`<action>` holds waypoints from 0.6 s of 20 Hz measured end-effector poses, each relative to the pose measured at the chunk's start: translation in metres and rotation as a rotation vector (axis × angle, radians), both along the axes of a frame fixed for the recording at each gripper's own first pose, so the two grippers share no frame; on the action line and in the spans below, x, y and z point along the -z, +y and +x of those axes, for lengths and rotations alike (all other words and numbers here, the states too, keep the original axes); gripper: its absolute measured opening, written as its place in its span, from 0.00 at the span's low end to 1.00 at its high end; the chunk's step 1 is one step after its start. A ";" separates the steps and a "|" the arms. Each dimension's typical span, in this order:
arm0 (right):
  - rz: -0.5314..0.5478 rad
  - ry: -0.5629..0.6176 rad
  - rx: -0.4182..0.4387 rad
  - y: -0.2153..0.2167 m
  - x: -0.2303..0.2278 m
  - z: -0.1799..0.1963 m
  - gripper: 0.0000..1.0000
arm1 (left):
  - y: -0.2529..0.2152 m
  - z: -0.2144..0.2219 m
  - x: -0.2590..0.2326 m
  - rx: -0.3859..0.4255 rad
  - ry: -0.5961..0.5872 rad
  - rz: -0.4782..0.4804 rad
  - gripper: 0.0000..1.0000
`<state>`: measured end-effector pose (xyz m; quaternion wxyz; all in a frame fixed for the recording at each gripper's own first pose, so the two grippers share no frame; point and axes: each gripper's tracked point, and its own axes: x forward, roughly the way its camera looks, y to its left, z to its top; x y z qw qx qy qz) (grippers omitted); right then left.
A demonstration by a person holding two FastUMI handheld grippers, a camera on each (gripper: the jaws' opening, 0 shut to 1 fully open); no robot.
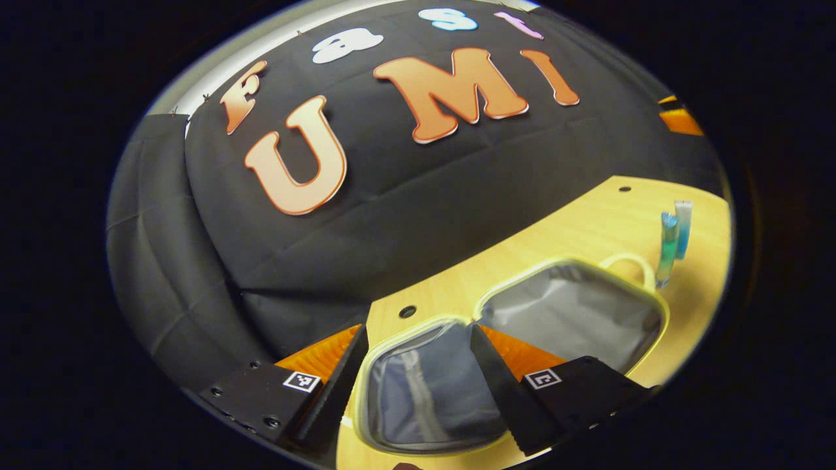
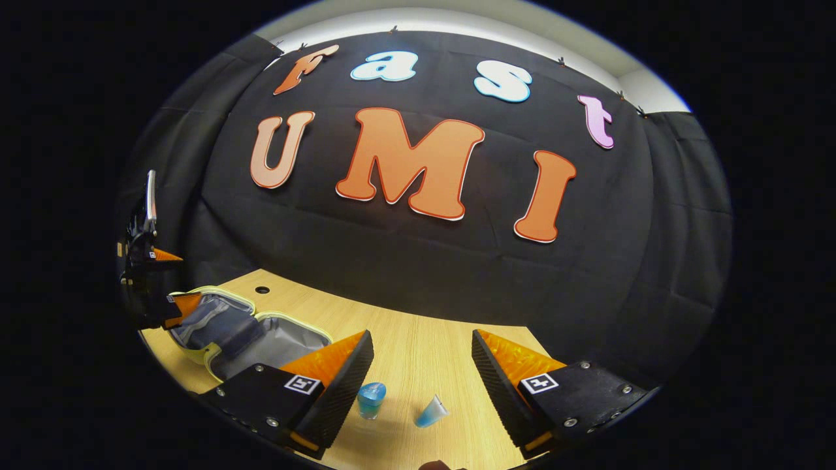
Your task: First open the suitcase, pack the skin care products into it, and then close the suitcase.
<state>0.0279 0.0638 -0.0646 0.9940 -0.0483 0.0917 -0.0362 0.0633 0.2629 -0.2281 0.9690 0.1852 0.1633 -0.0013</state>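
I have the suitcase (image 1: pixel 509 352) lying open flat on the bench (image 1: pixel 588 222), both grey-lined halves facing up, so by my judgement the step in hand is picking up the skin care products. In the right gripper view the right gripper (image 2: pixel 421 385) hangs with its fingers spread wide and holding nothing, and between them at the bottom of the frame stand the blue-capped bottle (image 2: pixel 371 399) and the small tube (image 2: pixel 431 412), close together but apart. I would centre on one item only, come down so a finger passes either side of it, and close gently, since the tube looks light and may tip; whether it stands or leans I cannot quite tell from this angle. The left gripper (image 1: pixel 418 385) hovers over the nearer half of the case, fingers open and empty; I would lift it clear so the lining is free for the drop. The bench is pale wood with a cable hole (image 1: pixel 407 311) near its back edge, and black cloth walls off the booth behind it.
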 end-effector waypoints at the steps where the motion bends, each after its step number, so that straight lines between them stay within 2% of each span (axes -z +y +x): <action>1: 0.007 0.000 -0.013 -0.004 0.002 -0.001 0.96 | -0.018 -0.001 -0.003 0.012 -0.006 -0.019 0.97; 4: 0.018 0.010 -0.035 -0.019 0.013 -0.001 0.96 | -0.068 -0.002 0.000 0.018 0.003 -0.023 0.98; 9: 0.014 0.058 -0.047 -0.048 0.039 0.000 0.96 | -0.170 -0.011 0.014 0.082 0.030 -0.114 0.98; 12: -0.003 0.072 -0.084 -0.057 0.048 0.001 0.96 | -0.218 -0.011 0.024 0.108 0.041 -0.180 0.97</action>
